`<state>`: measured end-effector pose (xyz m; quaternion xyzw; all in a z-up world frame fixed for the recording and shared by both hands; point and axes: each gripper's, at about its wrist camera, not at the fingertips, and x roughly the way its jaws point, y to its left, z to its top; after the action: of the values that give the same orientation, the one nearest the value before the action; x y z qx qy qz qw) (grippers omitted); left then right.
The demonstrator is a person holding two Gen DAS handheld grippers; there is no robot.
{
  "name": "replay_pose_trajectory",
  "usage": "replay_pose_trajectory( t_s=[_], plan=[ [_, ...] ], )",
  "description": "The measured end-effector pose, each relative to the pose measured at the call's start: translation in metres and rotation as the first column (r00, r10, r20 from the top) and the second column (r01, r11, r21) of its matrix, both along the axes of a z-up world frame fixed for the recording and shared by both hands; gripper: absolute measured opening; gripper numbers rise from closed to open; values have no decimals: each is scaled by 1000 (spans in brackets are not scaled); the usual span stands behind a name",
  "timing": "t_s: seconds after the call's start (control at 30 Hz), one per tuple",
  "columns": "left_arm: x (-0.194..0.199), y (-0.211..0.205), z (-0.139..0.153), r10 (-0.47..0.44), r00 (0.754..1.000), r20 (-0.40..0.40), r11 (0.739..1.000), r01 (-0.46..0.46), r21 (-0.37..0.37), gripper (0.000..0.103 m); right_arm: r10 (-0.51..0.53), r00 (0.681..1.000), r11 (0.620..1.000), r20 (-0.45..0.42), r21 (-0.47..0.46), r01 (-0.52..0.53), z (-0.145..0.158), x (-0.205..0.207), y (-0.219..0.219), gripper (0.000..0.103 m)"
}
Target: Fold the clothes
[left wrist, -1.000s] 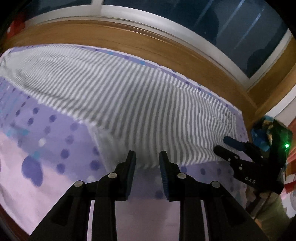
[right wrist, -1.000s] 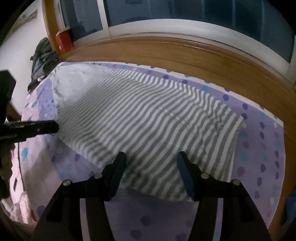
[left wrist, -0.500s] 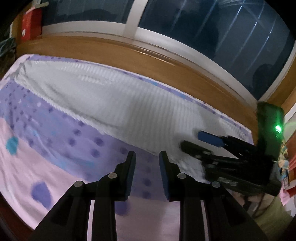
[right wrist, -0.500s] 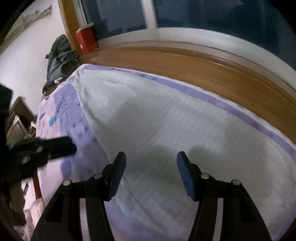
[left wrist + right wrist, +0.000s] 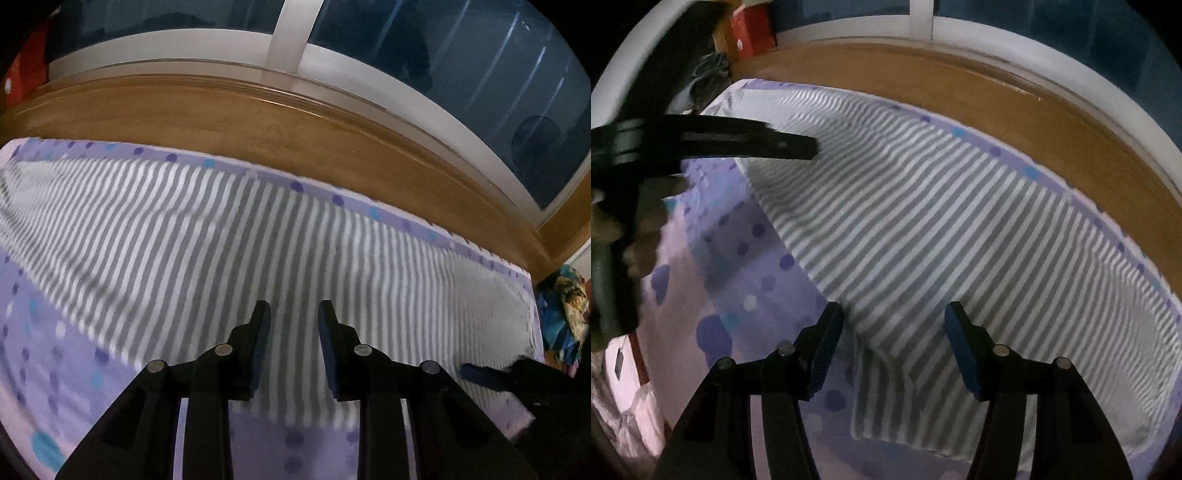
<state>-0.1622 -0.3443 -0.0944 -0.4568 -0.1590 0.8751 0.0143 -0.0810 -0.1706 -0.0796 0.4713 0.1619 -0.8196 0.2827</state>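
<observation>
A grey-and-white striped garment (image 5: 221, 236) lies spread flat on a purple dotted bedsheet (image 5: 66, 354). My left gripper (image 5: 294, 330) hovers over the garment's near edge, its jaws a little apart with nothing between them. The right gripper's tip (image 5: 480, 373) shows at the lower right of that view. In the right wrist view the striped garment (image 5: 942, 221) fills the middle, with a folded flap (image 5: 886, 410) at its near end. My right gripper (image 5: 894, 334) hangs open and empty above that near edge. The left gripper (image 5: 798, 147) reaches in over the garment's far left part.
A wooden ledge (image 5: 258, 122) and a dark window (image 5: 443, 66) run along the far side of the bed. A red box (image 5: 753, 29) and dark bag (image 5: 709, 70) sit at the far left corner. Colourful cloth (image 5: 565, 306) lies off the bed's right end. A hand (image 5: 631, 254) holds the left gripper.
My left gripper has slid from over the bare sheet to over the striped cloth. My right gripper has shifted left to the garment's near left edge. Neither gripper's jaws changed.
</observation>
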Motion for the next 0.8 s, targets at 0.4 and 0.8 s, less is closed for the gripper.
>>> replay_pose_trajectory(
  t_s=[0.4, 0.8],
  plan=[
    [25, -10, -15, -4, 992, 124, 1000, 6, -16, 26, -62, 997, 998, -39, -24, 61, -3, -107, -58, 58],
    [-23, -30, 4, -23, 995, 99, 998, 17, 65, 26, -83, 996, 992, -21, -94, 81, -8, -117, -62, 59]
  ],
)
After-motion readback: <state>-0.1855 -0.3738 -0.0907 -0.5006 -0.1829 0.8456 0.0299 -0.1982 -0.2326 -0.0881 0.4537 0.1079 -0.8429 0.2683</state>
